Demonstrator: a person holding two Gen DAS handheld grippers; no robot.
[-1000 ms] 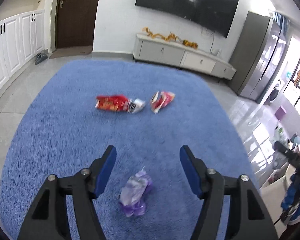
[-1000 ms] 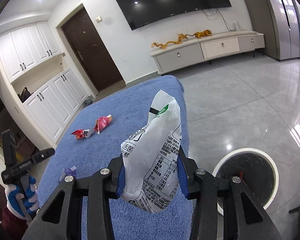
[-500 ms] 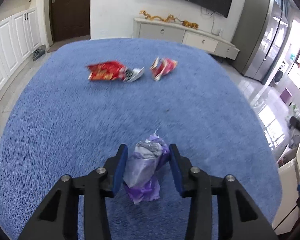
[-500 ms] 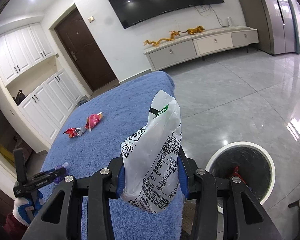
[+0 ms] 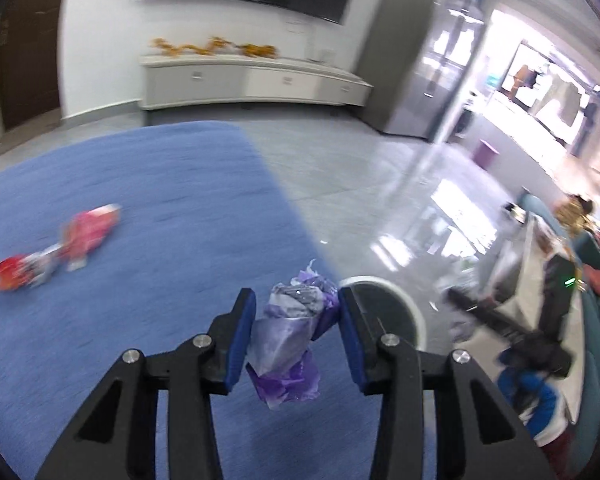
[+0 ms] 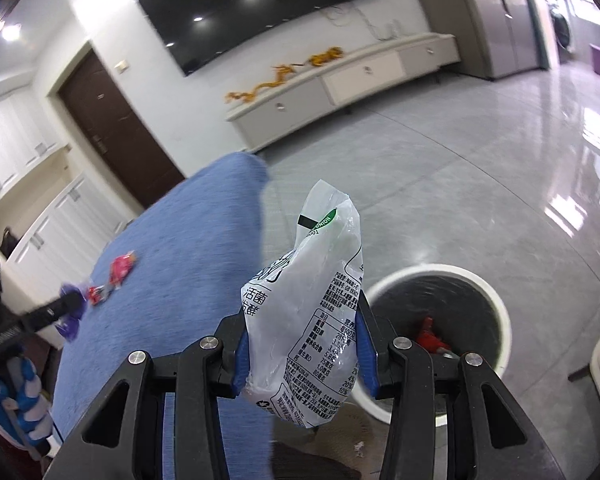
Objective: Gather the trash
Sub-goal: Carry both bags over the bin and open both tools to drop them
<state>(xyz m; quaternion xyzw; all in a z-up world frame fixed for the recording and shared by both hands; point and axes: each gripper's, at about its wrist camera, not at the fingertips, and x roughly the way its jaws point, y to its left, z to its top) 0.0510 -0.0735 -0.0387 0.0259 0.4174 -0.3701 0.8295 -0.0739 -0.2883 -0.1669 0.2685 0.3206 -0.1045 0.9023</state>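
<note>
Left gripper: the left gripper [image 5: 296, 338] is pinching the purple wrapper [image 5: 294, 344] between its blue pads. A second ago the fingers stood spread with the wrapper lying on the rug between them; half a second ago they had closed on it at rug level.

Change, left view: the wrapper is now clear of the blue rug [image 5: 148, 216], and the view has swung right, so the white-rimmed trash bin [image 5: 396, 312] shows just behind the right finger. Heavy motion blur suggests a fast swing.

Right gripper: the right gripper [image 6: 302, 350] is clamped on the white plastic bag [image 6: 312, 312], which stands upright between the fingers. Grip looks the same in all three right-wrist frames.

Change, right view: the bin [image 6: 496, 312] has grown nearer and larger at lower right. A red piece of trash [image 6: 430, 334] lies inside it.

Bag position: still left of the bin rim in this view, not yet over the opening.

Left on rug: red wrapper [image 5: 18, 274] and pink wrapper [image 5: 90, 232], far left, touching or nearly so; blur prevents a firmer call.

Meaning for task (judgement): the purple pickup has succeeded, and both hands are carrying loads toward the same bin. Two drops are pending, then two wrappers remain.

Risk (judgement): the crumpled purple wrapper hangs mostly below the pads and could slip during the quick swing.
</note>
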